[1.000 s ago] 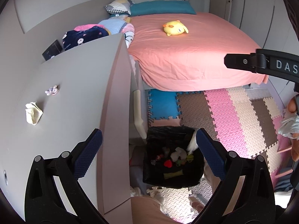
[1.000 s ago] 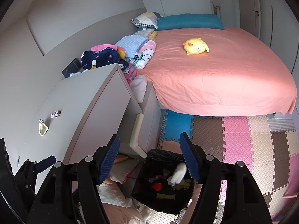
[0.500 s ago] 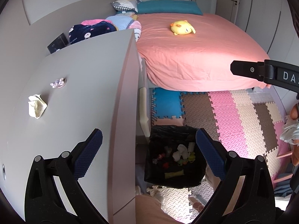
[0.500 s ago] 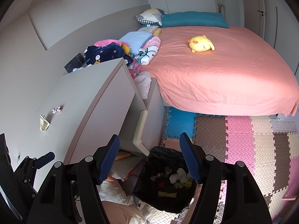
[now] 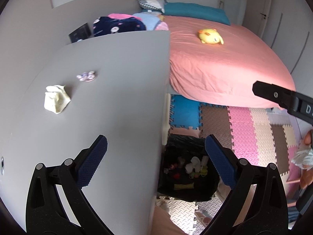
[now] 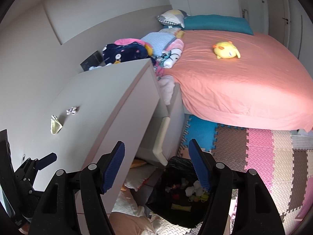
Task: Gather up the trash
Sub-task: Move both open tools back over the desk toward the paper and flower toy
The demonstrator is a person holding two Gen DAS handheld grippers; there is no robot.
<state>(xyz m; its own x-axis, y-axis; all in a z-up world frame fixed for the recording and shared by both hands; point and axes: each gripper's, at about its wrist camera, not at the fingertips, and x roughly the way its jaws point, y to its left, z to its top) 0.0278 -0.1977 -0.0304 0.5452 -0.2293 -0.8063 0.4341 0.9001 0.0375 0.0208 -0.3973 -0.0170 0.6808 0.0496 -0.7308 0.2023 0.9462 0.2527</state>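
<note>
A crumpled pale yellow tissue (image 5: 56, 99) lies on the grey desk top (image 5: 121, 82), with a small white and purple wrapper (image 5: 87, 76) just beyond it. My left gripper (image 5: 156, 146) hangs open and empty over the desk's near right edge, the tissue ahead to its left. On the floor beside the desk stands a black-lined trash bin (image 5: 187, 172) with several scraps inside. My right gripper (image 6: 156, 146) is open and empty above the bin (image 6: 182, 192). In that view the tissue (image 6: 55, 126) is far left, and one finger (image 6: 48, 159) of the left gripper shows.
A bed with a pink sheet (image 5: 225, 68) carries a yellow plush toy (image 5: 210, 37) and folded clothes (image 5: 119, 25). Coloured foam mats (image 5: 244, 121) cover the floor. A drawer unit (image 6: 172, 107) stands between desk and bed. Cloth lies under the desk (image 6: 137, 176).
Both grippers have slid left. The left one now hangs over the desk top, with the tissue closer and the bin off to its right. Both stay open and empty.
</note>
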